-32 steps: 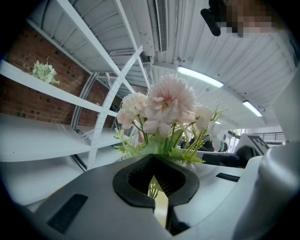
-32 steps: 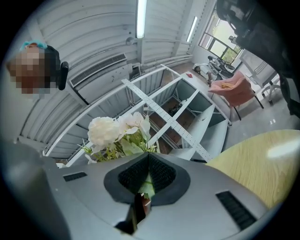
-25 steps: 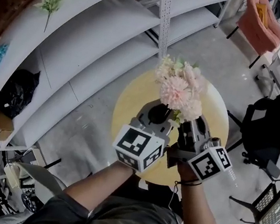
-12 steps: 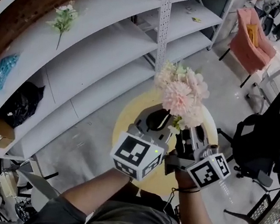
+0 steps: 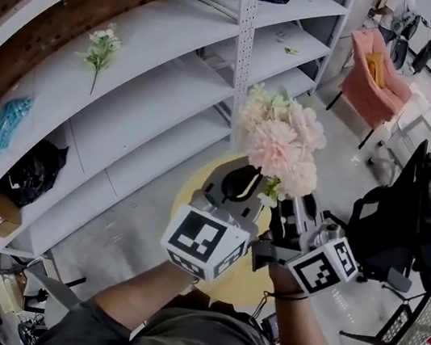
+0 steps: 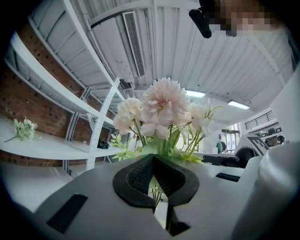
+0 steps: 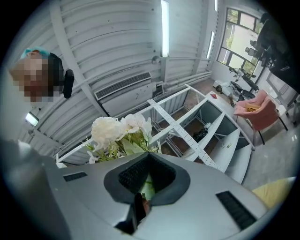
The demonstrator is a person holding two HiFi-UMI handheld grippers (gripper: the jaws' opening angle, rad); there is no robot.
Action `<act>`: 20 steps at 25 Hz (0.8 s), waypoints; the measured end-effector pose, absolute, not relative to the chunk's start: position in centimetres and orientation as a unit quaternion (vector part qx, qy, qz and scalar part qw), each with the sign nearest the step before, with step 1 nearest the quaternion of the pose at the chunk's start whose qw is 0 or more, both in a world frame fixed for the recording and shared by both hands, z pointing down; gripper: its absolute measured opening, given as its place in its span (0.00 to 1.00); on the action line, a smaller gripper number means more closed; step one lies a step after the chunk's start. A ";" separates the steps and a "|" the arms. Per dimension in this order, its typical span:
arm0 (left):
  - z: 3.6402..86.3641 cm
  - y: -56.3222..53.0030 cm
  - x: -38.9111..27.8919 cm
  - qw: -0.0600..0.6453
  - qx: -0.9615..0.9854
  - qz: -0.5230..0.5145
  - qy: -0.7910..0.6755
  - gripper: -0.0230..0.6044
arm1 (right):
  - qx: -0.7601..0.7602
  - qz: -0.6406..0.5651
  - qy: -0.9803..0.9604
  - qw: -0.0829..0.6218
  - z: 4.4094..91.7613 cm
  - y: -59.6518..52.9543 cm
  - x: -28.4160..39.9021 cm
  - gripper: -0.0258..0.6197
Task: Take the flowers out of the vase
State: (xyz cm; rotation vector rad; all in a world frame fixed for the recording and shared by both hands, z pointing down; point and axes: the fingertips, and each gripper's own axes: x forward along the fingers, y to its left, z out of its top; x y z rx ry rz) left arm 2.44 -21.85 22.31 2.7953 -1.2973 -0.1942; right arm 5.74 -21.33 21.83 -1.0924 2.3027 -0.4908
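- A bunch of pale pink and cream flowers (image 5: 278, 141) is being held up in the air above a round yellow table (image 5: 239, 285), between the two grippers, with its blooms rising above both of them.
- The right gripper (image 5: 297, 210) is pointing upward and clamping the green stems, which are filling the hollow between its closed pads in the right gripper view.
- The left gripper (image 5: 237, 178) is sitting just beside it, also pointing up. Its jaws are drawn together, and thin stems are showing in the hollow between its pads.
- The person's forearms are reaching forward from the bottom of the head view, each holding a gripper with a square-marker cube.
- White metal shelving (image 5: 130, 96) is standing against a brick wall behind the table, on the left of the head view.
- A small white and green sprig (image 5: 101, 44) is lying on one shelf, well apart from the bunch.
- A pink armchair (image 5: 374, 65) is standing at the upper right, and a black office chair (image 5: 406, 208) is sitting near the table on the right.
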 end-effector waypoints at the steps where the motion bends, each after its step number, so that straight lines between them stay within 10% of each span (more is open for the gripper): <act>1: 21.9 -21.9 2.5 0.026 0.905 -0.065 -0.419 0.05 | -0.405 -0.179 0.855 0.270 21.4 -21.4 5.8 0.06; 20: 20.2 -23.2 2.9 0.013 0.907 -0.069 -0.415 0.05 | -0.402 -0.170 0.857 0.275 20.0 -22.6 6.3 0.06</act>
